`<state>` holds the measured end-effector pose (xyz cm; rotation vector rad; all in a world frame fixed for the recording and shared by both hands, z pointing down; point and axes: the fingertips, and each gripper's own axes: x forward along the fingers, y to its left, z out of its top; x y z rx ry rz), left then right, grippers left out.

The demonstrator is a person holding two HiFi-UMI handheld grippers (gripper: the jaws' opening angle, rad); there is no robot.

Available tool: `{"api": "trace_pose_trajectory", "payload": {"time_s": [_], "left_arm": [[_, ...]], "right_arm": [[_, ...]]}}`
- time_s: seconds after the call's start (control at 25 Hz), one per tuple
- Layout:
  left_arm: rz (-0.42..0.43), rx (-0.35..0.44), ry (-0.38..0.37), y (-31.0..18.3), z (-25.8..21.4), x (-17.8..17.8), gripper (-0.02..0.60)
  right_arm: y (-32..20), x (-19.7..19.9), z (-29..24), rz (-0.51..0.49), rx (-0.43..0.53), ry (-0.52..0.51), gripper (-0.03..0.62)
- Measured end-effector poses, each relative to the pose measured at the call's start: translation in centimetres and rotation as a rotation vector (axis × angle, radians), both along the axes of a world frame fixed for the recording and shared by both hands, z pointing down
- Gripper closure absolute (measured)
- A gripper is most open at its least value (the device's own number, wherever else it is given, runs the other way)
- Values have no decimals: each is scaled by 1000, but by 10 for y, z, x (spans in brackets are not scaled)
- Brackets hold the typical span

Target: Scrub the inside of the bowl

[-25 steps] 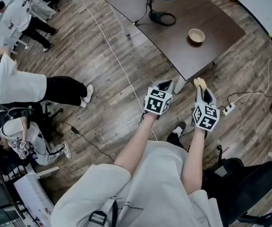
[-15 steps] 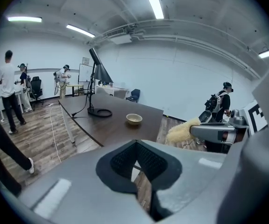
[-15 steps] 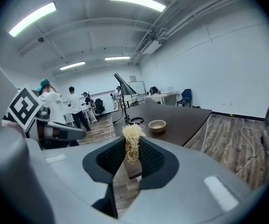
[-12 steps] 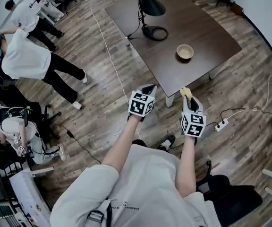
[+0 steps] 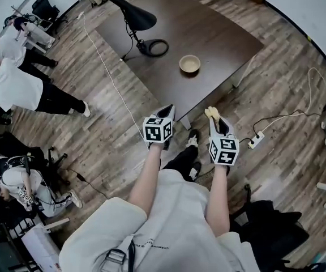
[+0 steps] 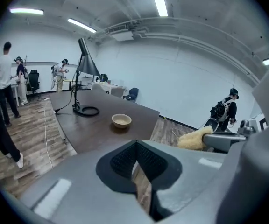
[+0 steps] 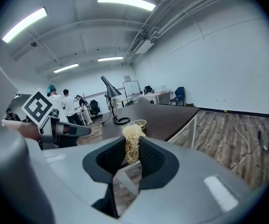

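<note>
- Tan bowl (image 5: 189, 64): upright on the dark brown table (image 5: 225, 33), near the ring base of the black lamp (image 5: 136, 17); well apart from both grippers.
- Right gripper (image 5: 214, 118): jaws clamped on a straw-coloured scrubber (image 5: 210, 113), whose fibres stick out past the tips.
- Left gripper (image 5: 168, 112): jaws pressed together, nothing between them.
- Cubes (image 5: 158, 130): black-and-white square markers on every face that shows.
- Shirt (image 5: 174, 220): a line of print near the hem, too small to read.
</note>
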<state>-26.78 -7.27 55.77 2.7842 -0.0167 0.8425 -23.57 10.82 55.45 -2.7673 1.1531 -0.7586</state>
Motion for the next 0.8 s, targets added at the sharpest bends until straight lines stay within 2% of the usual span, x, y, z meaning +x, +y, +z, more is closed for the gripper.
{"api": "trace_pose_trajectory", "payload": {"time_s": [0.2,0.4,0.64,0.8], "left_arm": [[-7,-29,-23,5,24,40,581],[18,-58,-24,28,32,113,581],[95,-65,-30,65,34,203,581],[153,-68,-38,76,38,252,581]], "right_arm": [[34,33,3,31,-47,18,487],[81,90,-6,103,-87,39,487],[120,161,-10,178,-115,26,485],[122,207,0,169,-150,2,485]]}}
